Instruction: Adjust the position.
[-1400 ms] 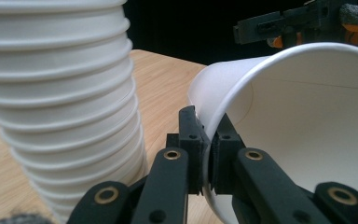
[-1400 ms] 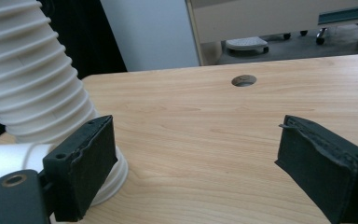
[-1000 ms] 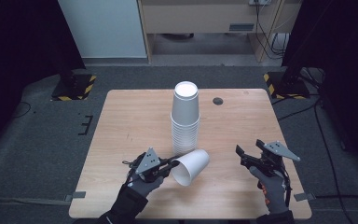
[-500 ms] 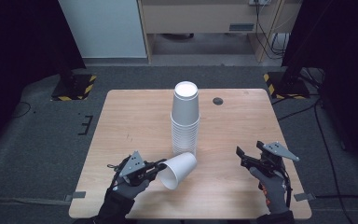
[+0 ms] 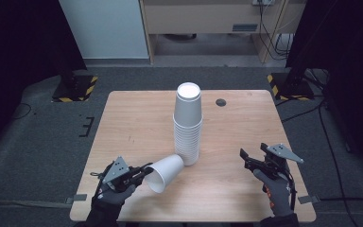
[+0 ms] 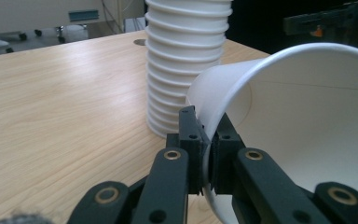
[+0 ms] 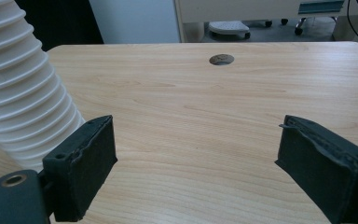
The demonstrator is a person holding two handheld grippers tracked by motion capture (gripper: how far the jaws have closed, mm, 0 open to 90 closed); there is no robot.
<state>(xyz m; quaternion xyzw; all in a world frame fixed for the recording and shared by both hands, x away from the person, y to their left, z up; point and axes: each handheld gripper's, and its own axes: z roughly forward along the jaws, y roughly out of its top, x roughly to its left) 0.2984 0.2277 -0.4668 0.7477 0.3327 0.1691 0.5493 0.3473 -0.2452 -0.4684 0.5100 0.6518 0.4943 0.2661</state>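
Note:
A tall stack of white paper cups (image 5: pixel 187 124) stands upside down at the middle of the wooden table (image 5: pixel 137 123). A single white paper cup (image 5: pixel 165 172) lies on its side, mouth toward the front left, just left of the stack's foot. My left gripper (image 5: pixel 146 170) is shut on that cup's rim (image 6: pixel 208 161), one pad inside and one outside. The stack (image 6: pixel 186 60) rises just behind it. At the front right my right gripper (image 5: pixel 251 158) stands open with nothing between its pads (image 7: pixel 81 172), the stack (image 7: pixel 21 93) at its left.
A small dark cable hole (image 5: pixel 221 102) sits in the table at the back right. Yellow-black striped stand feet (image 5: pixel 75 87) rest on the floor beyond the table's far corners. A cabinet (image 5: pixel 203 19) stands behind.
The left gripper has drawn the single cup leftward, away from the stack's foot. The right gripper has stayed where it was.

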